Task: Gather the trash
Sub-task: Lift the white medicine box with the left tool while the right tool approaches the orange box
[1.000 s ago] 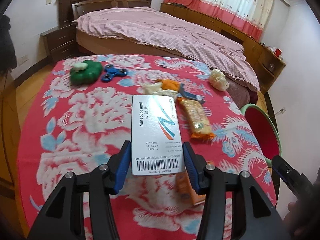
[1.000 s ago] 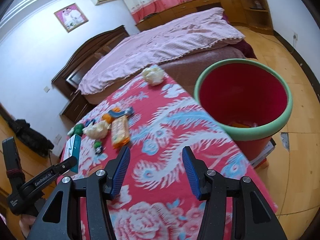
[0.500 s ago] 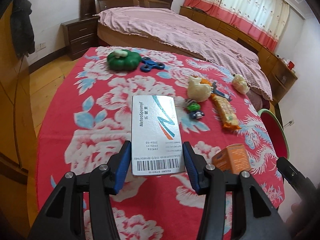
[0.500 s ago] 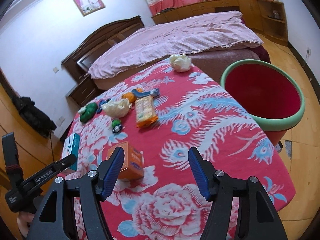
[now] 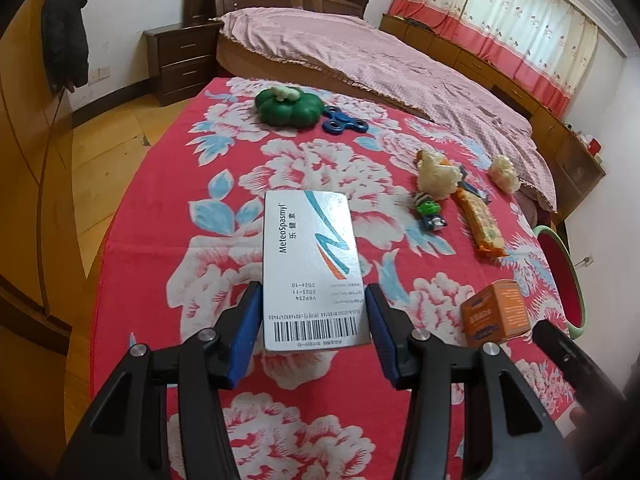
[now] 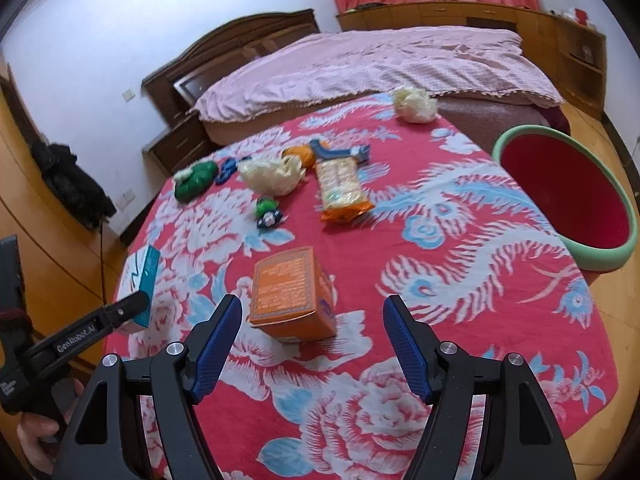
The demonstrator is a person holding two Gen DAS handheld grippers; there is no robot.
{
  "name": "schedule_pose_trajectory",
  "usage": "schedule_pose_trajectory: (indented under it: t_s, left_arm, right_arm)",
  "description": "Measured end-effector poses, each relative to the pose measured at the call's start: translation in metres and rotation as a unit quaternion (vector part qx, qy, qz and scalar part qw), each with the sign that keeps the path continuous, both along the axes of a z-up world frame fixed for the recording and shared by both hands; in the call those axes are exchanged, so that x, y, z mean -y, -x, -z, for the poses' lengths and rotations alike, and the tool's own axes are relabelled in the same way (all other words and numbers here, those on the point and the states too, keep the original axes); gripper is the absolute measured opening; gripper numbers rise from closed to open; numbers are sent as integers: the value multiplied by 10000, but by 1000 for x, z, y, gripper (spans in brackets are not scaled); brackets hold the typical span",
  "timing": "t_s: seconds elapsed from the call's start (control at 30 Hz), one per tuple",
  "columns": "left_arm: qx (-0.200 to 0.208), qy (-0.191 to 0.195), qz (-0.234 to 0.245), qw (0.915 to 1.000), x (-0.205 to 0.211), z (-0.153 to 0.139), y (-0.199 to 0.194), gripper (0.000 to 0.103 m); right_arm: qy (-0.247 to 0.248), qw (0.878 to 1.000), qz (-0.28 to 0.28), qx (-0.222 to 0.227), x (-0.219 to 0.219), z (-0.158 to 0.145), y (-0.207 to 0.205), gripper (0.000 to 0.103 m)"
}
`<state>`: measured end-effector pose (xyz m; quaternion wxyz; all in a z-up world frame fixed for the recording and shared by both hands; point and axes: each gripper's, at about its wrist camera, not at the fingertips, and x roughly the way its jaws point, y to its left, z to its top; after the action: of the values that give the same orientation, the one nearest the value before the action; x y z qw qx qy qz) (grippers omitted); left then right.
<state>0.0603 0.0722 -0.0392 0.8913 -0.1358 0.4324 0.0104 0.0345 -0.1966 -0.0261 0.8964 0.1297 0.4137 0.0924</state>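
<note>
Left wrist view: left tongs clamped on white medicine box, blue pads against both long sides, barcode end nearest camera. Box held above the worktop, which has a red floral cloth. On cloth beyond: green pumpkin toy with blue fidget spinner just beside it; crumpled tissue wad, small green figure near it, orange snack packet to the right. Second tissue wad at far edge by the bed. Orange carton at lower right. Red bin with green rim past the worktop's right edge.

Right wrist view: right tongs wide open, nothing held. Orange carton upright on the cloth just ahead, between the pads but apart from both. Red bin at right, beside the worktop. Left tongs at left edge gripping the medicine box. Snack packet and tissue wad lie further back
</note>
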Motion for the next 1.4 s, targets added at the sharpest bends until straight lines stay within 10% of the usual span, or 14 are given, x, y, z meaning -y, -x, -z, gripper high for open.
schedule_pose_trajectory:
  t_s: [0.53,0.67,1.4]
  left_arm:
    - [-73,154,-119,9998,-16,11,3,52]
    - [-76,162,-120,9998,-16,11,4,52]
    - [106,190,238,9995,6,-2,5,52]
  right_arm:
    - [512,9981,-202,-263,-22,26,-18,74]
    - [498,9983,-217,-192,-22,25,-16,50]
    - [162,9996,111,219,12,1,-2,49]
